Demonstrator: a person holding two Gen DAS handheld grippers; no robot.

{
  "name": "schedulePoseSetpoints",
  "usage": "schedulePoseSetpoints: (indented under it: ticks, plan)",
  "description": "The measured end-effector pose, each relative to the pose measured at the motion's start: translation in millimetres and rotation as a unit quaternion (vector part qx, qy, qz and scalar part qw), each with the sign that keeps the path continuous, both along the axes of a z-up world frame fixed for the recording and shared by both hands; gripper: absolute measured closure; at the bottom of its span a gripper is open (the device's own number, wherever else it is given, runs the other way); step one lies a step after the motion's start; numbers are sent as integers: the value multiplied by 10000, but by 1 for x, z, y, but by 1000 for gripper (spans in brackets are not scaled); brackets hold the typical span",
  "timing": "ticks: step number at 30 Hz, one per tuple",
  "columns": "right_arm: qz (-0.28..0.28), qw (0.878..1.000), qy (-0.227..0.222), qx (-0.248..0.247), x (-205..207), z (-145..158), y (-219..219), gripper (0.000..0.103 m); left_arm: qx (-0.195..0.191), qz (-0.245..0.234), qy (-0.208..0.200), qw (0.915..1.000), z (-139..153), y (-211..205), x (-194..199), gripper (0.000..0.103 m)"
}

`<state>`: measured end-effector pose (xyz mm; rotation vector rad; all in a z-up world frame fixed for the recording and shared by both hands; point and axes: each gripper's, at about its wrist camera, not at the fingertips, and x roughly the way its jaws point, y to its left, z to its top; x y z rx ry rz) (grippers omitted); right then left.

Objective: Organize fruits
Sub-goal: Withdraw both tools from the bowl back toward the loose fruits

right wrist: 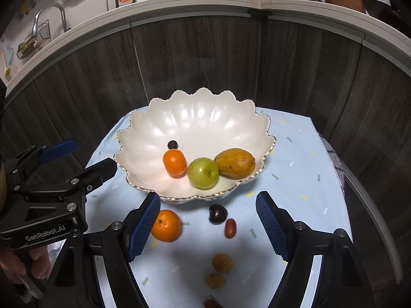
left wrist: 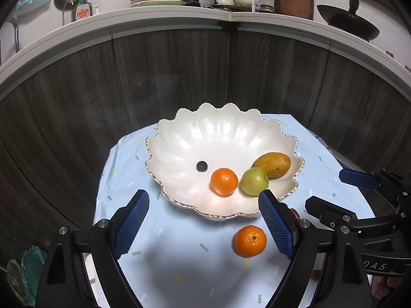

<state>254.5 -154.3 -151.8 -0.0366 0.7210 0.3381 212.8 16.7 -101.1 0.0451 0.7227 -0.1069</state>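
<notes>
A white scalloped bowl [left wrist: 179, 138] [right wrist: 143, 138] stands on a light blue cloth. It holds an orange [left wrist: 224, 181] [right wrist: 174, 165], a green apple [left wrist: 254, 181] [right wrist: 203, 172], a yellow-brown mango [left wrist: 272, 164] [right wrist: 235, 163] and a small dark berry [left wrist: 202, 166] [right wrist: 172, 144]. A second orange [left wrist: 249, 241] [right wrist: 166, 225] lies on the cloth in front of the bowl. A dark plum [right wrist: 217, 213], a red grape tomato [right wrist: 230, 228] and two small orange fruits [right wrist: 222, 262] lie beside it. My left gripper [left wrist: 203, 220] and right gripper [right wrist: 208, 224] are open and empty above the cloth.
The blue cloth [left wrist: 179, 256] covers a small table with dark wood cabinet fronts [left wrist: 154, 77] behind it. A counter above holds dishes, a dish-soap bottle [left wrist: 82, 10] and a wok [left wrist: 346, 20]. A checked towel [right wrist: 334, 164] hangs at the table's right edge.
</notes>
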Motion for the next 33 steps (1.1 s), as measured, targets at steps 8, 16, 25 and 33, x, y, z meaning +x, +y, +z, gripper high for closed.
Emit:
schedulePoseSetpoints:
  ticks: [8, 16, 25, 33]
  plan:
    - [-87, 10000, -27, 34, -11, -1, -13, 26, 41, -79, -14, 10000, 1, -11, -10, 16]
    - [-197, 9998, -26, 23, -22, -5, -26, 26, 81, -152, -2, 9999, -2, -20, -26, 16]
    - [-325, 9995, 11, -5, -36, -14, -39, 26, 132, -289, 62, 9995, -8, -32, -42, 16]
    - [-524, 9986, 94, -43, -53, -25, -50, 26, 126, -396, 139, 9990, -16, -41, -57, 16]
